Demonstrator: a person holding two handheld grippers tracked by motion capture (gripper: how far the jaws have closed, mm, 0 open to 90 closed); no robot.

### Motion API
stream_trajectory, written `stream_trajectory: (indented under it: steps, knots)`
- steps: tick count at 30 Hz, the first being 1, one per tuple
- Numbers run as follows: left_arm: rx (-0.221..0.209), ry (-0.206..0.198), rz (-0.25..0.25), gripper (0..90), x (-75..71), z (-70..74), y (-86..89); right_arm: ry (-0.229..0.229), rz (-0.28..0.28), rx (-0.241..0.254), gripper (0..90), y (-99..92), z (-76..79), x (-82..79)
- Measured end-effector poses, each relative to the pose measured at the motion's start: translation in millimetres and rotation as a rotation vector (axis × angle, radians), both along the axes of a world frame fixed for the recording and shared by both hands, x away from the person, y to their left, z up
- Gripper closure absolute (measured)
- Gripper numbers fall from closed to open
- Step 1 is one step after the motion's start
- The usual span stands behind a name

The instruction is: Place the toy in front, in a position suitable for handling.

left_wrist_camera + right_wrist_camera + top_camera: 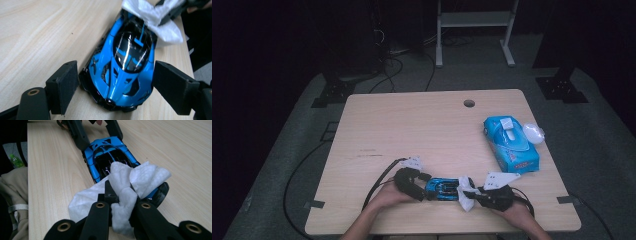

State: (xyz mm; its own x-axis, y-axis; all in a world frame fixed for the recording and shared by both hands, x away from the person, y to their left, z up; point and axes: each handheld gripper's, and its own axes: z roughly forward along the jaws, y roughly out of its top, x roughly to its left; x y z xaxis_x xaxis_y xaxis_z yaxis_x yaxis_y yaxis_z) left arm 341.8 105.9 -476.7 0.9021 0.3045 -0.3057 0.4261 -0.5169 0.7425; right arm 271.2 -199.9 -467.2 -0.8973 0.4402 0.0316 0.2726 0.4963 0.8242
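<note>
Toy car (442,189) sits near the front edge of the table (412,130), between the two claws, lengthwise left to right. Work in hand looks like wiping the car down.

Left claw (421,186): jaws wide, one on each side of the car's nose. In the left gripper view the pads (65,85) stand just beside the body; can't tell if they actually press on it. Reads as bracing more than a firm grip.

Right claw (120,195): clamped fully on a wad of tissue (130,182), which is draped over the car's far end and touching the roof and tail.

Tissue box (511,144) is far right on the table, well apart, with a loose crumpled tissue (533,133) just beside it.

Risks, as I judge them:
- Car has wheels. If the left pads aren't biting, a wipe stroke along its length will push it left, out from between the jaws.
- Car is close to the near edge. A sideways shove could roll it off.
- Tissue is thin and bunched; it may snag on the body vents and tear.
- A hard squeeze by the left claw could scuff the glossy paint.
</note>
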Motion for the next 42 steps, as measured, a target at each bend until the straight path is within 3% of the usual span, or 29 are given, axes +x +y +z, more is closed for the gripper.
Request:
stream_trajectory:
  steps: [5,12,19,32,42]
  knots:
    - [-0.011,0.025,0.021,21.5,4.0,-0.3,2.7,-0.017,0.010,-0.008,84.9,-0.5,0.1,-3.4]
    - [0.004,0.033,0.002,22.5,4.6,-2.4,-3.4,-0.036,0.014,-0.005,85.0,-1.3,-1.1,-8.0]
    - [-0.018,0.068,-0.017,30.2,7.2,-4.5,-8.8,-0.054,0.023,-0.001,85.0,-2.1,-2.4,-11.2]
    - [-0.013,0.091,-0.008,31.4,4.4,-3.4,-6.5,-0.125,0.038,-0.014,85.3,-1.3,-4.2,-21.8]
    - [-0.013,0.103,-0.035,32.5,2.3,-3.4,-8.3,-0.134,0.062,-0.013,85.3,-1.3,-4.3,-27.5]
